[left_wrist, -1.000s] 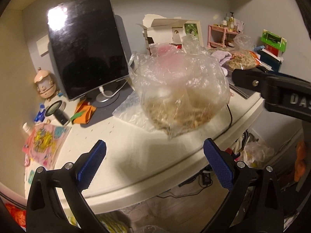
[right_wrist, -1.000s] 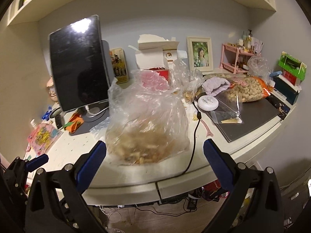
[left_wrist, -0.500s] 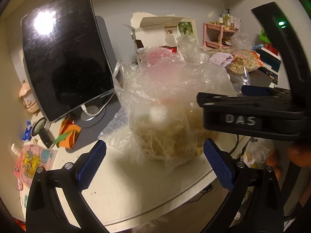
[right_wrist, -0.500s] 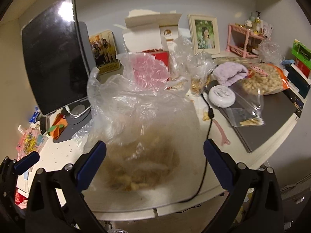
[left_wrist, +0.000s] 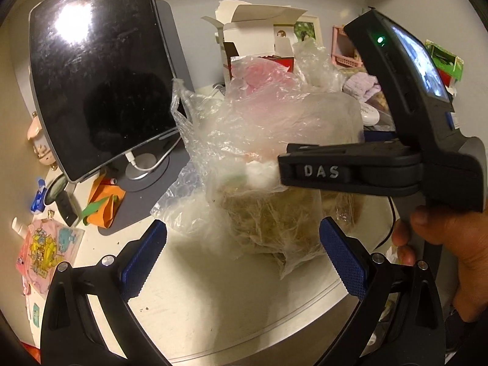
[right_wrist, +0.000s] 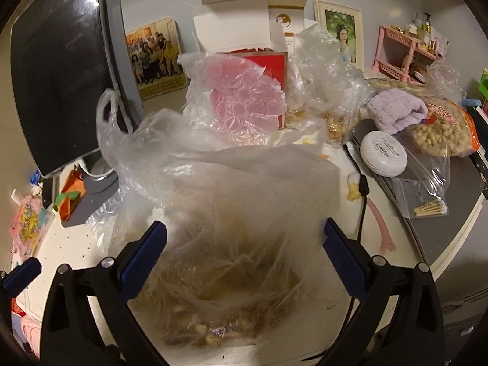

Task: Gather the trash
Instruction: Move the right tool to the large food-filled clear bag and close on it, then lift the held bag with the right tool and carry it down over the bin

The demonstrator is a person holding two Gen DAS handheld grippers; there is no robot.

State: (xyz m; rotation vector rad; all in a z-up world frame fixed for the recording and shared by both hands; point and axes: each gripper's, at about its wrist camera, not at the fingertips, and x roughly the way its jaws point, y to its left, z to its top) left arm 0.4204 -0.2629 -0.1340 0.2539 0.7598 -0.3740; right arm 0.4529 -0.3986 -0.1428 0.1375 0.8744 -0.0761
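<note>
A crumpled clear plastic bag (left_wrist: 268, 189) of brownish food scraps sits on the white desk (left_wrist: 219, 299) near its front edge. My left gripper (left_wrist: 244, 256) is open just in front of it, with the bag's lower edge between the blue pads (left_wrist: 143, 256). My right gripper (right_wrist: 242, 259) is open too and straddles the bag (right_wrist: 231, 213), which fills the gap between its fingers. From the left wrist, one black right finger (left_wrist: 320, 170) lies across the bag's upper side, and a hand (left_wrist: 442, 238) holds that tool.
A dark tablet on a stand (left_wrist: 100, 85) stands left of the bag. Behind it are pink bubble wrap (right_wrist: 244, 100) and an open white box (right_wrist: 244, 27). To the right lie a black cable (right_wrist: 363, 189), a round white case (right_wrist: 382, 155) and a peanut bag (right_wrist: 439, 131).
Both grippers have moved in toward the bag. The right one swung across the left view and now has the bag between its open fingers.
</note>
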